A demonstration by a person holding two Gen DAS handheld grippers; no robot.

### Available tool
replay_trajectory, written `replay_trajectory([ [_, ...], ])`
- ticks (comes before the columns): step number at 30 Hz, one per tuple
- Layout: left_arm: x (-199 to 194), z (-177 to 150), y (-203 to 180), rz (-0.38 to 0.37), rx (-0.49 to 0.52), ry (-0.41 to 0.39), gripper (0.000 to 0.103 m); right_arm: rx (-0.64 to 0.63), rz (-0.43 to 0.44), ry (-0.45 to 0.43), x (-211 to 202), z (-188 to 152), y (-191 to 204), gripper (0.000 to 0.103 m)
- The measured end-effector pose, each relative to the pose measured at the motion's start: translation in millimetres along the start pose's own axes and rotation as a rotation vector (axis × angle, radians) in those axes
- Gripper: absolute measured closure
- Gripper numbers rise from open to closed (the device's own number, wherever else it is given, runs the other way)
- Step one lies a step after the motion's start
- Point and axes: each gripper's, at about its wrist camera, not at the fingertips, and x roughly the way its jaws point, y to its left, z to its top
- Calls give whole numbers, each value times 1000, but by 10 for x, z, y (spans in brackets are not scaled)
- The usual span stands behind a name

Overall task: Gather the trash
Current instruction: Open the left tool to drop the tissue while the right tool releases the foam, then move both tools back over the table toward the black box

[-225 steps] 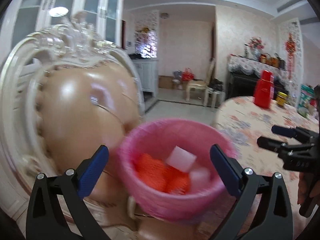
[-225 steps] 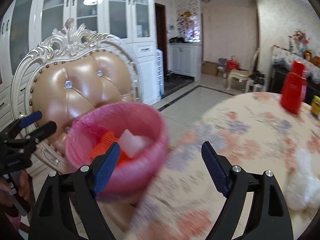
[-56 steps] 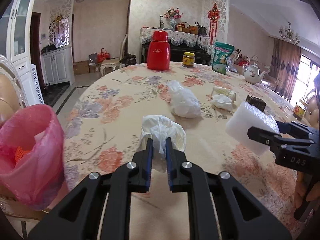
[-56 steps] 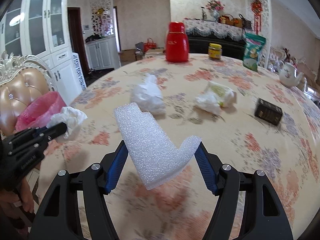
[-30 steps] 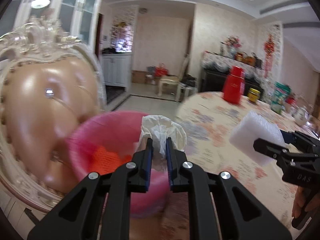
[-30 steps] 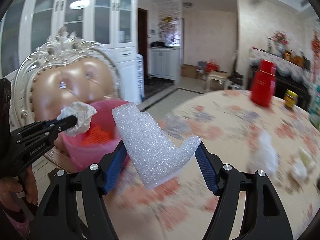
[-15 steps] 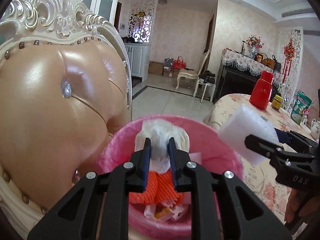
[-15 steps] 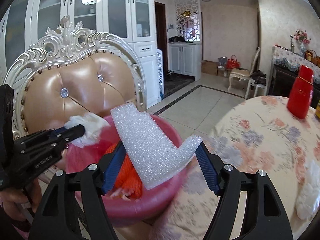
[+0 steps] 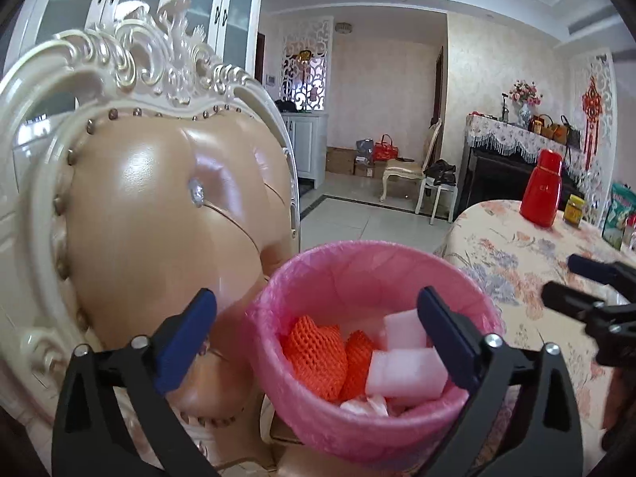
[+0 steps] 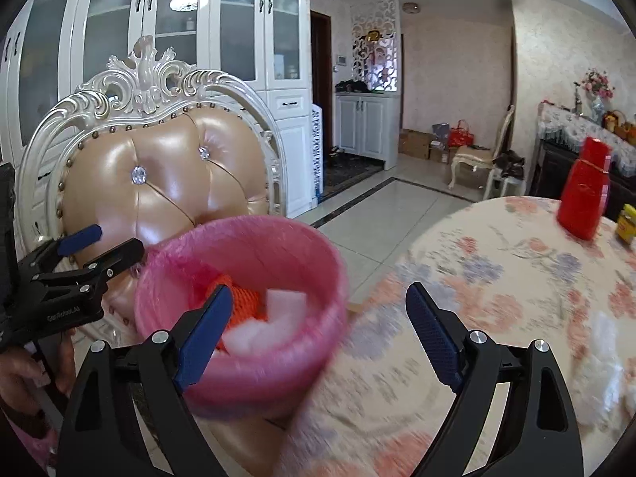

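you are finishing a drop: left gripper [image 9: 316, 336] and right gripper [image 10: 318, 328] have just been opening, both released, nothing between the jaws. foam [image 9: 405, 371] and tissue [image 9: 367, 402] are lying in the pink bin [image 9: 338, 429] on the chair [image 9: 159, 218]. next, you are likely turning right toward the table [image 10: 497, 278] for the remaining trash.

pink bin liner [image 9: 318, 278], orange netting [image 9: 314, 353], floral tablecloth [image 9: 516, 254]

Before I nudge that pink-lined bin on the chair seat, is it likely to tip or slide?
Probably slides easily: the pink-lined bin sits on a glossy padded chair. It likely weighs little, since it holds only white foam blocks and orange netting. The thin liner would probably crumple if gripped.
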Motion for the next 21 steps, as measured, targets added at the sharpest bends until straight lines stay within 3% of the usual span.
replay_trajectory([
  [7,-158,-143,-723,-123,134,11,5,56,-118,-7,-681,-432,-484,19],
  [10,-217,-158,-1204,-218,185,16,5,101,-199,-12,-994,-638,-773,19],
  [14,-279,-159,-1811,-353,204,38,5,171,-307,-18,-1404,-897,-1199,19],
  [21,-388,-213,-2862,-527,225,85,5,272,-494,-25,-2048,-1266,-1938,19],
])
